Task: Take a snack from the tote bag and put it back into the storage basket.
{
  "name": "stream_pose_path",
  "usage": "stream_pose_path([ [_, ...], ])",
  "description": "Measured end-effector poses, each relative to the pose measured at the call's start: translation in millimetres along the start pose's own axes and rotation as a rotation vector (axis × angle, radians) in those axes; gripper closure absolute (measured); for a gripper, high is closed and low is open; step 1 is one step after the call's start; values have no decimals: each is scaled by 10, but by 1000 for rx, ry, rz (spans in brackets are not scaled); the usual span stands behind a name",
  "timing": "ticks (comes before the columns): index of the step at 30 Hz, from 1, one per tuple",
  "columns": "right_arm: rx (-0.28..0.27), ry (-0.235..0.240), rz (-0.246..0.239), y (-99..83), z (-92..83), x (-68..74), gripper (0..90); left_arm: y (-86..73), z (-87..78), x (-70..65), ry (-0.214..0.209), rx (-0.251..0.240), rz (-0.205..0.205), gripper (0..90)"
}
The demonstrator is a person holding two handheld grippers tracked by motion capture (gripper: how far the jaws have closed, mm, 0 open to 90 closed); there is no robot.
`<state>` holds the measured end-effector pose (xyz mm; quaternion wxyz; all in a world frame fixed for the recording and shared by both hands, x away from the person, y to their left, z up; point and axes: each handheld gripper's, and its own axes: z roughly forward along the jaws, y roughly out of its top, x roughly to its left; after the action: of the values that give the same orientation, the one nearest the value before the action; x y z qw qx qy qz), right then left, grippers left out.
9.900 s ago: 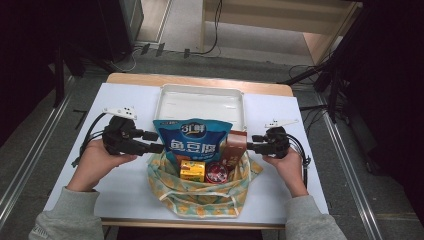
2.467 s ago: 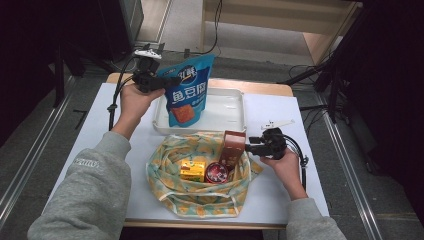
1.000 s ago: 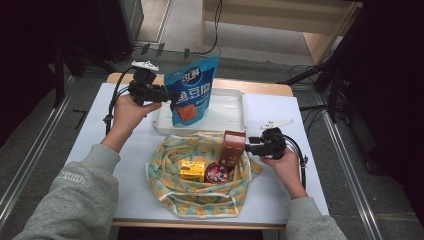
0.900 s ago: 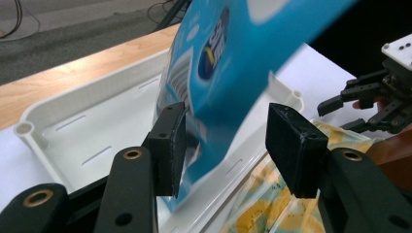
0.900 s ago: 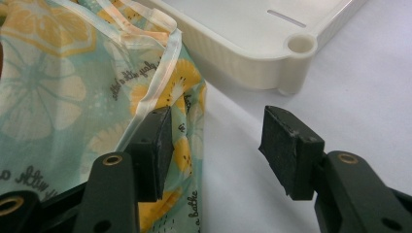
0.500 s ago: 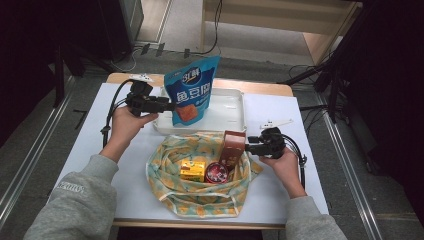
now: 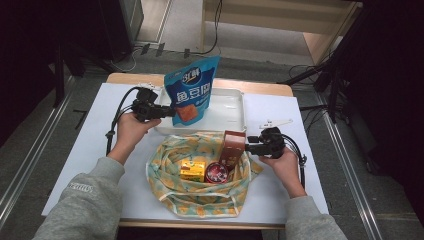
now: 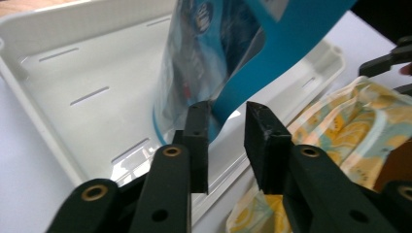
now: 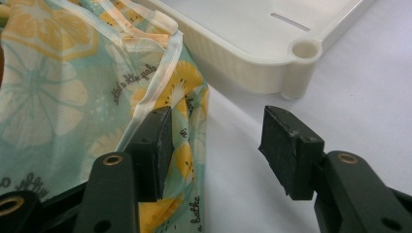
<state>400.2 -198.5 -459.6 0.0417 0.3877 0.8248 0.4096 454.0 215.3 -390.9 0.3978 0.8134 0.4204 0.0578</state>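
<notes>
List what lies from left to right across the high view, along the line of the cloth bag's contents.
Yellow box → round red-lidded tin → brown carton → right gripper, all within or at the rim of the yellow-and-teal fruit-print cloth bag.

White table (image 7: 90, 150) carries a white tray (image 7: 230, 112) and a patterned cloth bag (image 7: 200, 200).

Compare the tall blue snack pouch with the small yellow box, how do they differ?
The blue snack pouch stands upright in the white plastic tray; the small yellow box lies inside the floral cloth bag. The pouch is far taller and soft-sided, the box short and rigid. The pouch's edge sits between the left gripper's jaws; no gripper is at the box. Both are printed packages.
</notes>
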Motion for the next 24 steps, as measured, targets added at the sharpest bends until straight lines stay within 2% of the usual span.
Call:
stream_pose_path([
  [7,0,0,-2,1,1,0,465,9,37,22,17,16,-23,896],
  [17,1,1,-6,6,9,3,467,113,144,39,34,1,-28,900],
  [20,1,1,-6,6,6,2,467,139,200,61,28,-24,-51,900],
  [22,1,1,-5,6,5,3,468,156,210,71,22,-19,-54,900],
  [24,1,2,-8,6,5,3,468,223,240,65,39,-3,-37,900],
])
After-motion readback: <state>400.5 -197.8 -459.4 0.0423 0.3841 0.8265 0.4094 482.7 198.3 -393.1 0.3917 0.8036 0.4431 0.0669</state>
